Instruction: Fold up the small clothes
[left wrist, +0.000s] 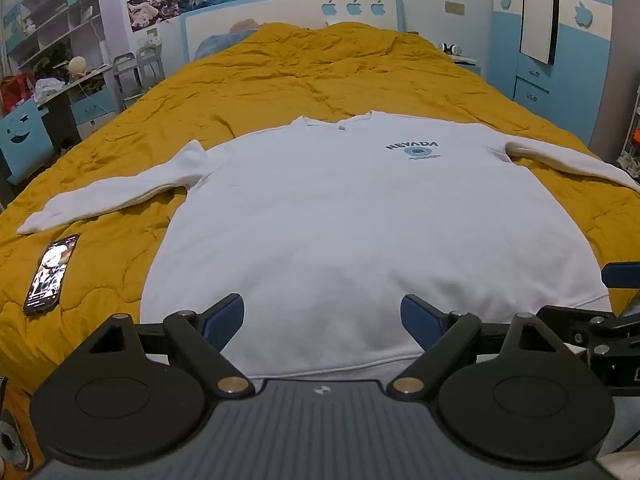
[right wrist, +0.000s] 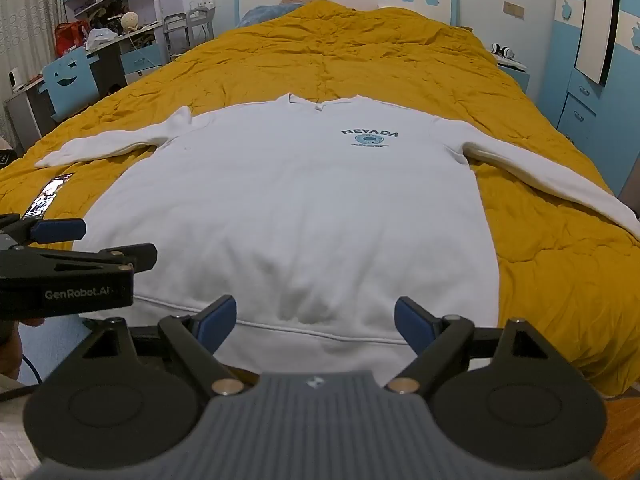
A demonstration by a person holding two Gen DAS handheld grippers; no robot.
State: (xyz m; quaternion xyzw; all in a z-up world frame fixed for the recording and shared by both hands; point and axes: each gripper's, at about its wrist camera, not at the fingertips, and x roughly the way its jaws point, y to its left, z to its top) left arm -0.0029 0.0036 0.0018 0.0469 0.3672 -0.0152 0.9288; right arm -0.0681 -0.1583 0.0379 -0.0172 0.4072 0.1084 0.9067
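Note:
A white long-sleeved sweatshirt [left wrist: 360, 216] with a blue "NEVADA" print lies flat, front up, on the yellow quilt, both sleeves spread out; it also shows in the right wrist view [right wrist: 304, 208]. My left gripper [left wrist: 322, 316] is open and empty, hovering over the hem at the near edge. My right gripper [right wrist: 314, 320] is open and empty, also over the hem. The left gripper appears at the left edge of the right wrist view [right wrist: 60, 232]; the right gripper's finger shows at the right edge of the left wrist view [left wrist: 622, 274].
A phone [left wrist: 50, 274] with a lit screen lies on the quilt [left wrist: 320, 72] left of the sweatshirt, below the left sleeve. A desk, chair and shelves [left wrist: 52, 80] stand left of the bed. A blue wardrobe [left wrist: 560, 40] stands at the right.

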